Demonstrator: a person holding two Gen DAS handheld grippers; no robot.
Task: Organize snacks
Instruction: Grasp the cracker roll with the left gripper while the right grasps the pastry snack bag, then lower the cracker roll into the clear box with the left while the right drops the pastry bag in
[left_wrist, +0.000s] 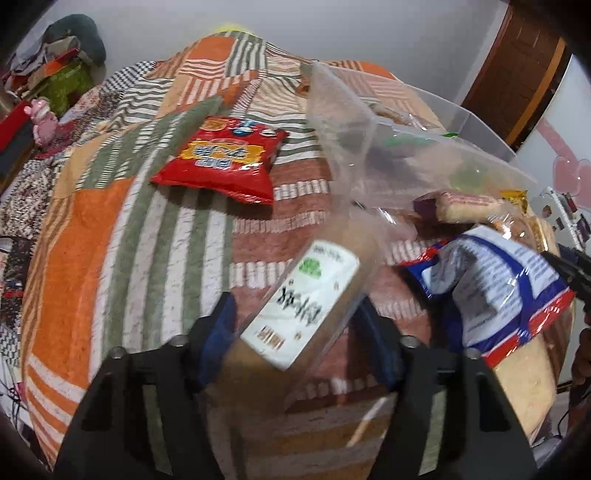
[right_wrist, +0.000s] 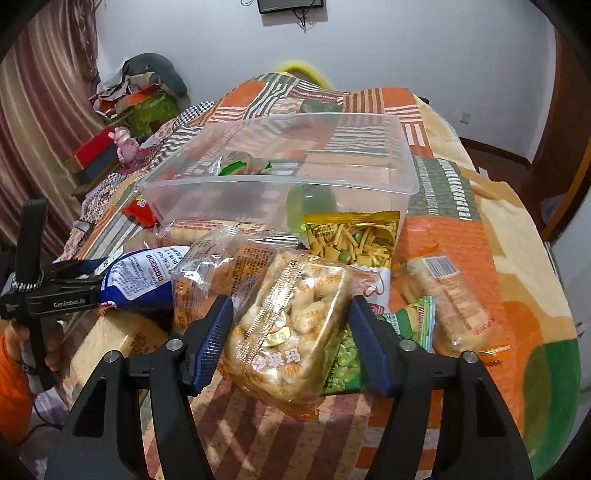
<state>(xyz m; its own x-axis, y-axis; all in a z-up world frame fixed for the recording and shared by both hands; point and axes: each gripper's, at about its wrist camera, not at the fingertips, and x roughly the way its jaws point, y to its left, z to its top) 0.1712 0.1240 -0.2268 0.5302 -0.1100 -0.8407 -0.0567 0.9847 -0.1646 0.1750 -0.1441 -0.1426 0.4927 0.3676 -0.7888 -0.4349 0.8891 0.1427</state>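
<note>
Right wrist view: right claw (right_wrist: 291, 334) wide astride sachima pack (right_wrist: 291, 325), near the clear bin (right_wrist: 280, 184); we close squarely; left claw (left_wrist: 295, 325) grips a labelled pack (left_wrist: 301, 306)

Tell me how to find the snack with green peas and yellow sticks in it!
Look at the big clear plastic bin on the striped orange blanket. Right in front of its near wall lies the yellow see-through packet, behind the puffed-rice bar pack that sits between the right gripper's fingers. It is the only one showing yellow sticks mixed with green peas.
</note>
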